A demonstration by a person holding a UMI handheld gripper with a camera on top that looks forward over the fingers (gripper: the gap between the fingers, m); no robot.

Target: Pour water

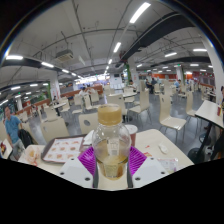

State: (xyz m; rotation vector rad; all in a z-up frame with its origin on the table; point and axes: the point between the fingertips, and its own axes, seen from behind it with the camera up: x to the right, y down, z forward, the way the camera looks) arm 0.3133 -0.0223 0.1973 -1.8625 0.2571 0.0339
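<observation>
Large canteen-style hall: rows of pale tables and chairs (172, 122) are stretching back under a ceiling crossed by long strip lights (139, 12), with columns standing among the seating. Near surface: a light-coloured table (170, 148) is lying just beyond the fingers. Item one: a clear plastic bottle (110, 140) is standing upright between the two fingers, showing a white cap at its top and a yellowish liquid filling roughly its lower half. Item two: the gripper (111, 163) is closing its purple pads (88, 158) against the bottle's sides, one on the left and one on the right, with no gap showing on either side, so the claw is clamping the bottle. Item three: a flat tray (63, 149) with a reddish rim and small dots on its face is resting on the table to the left of the bottle, apart from it. Item four: a person (12, 128) in blue clothing is sitting far off to the left, beyond the tray.
</observation>
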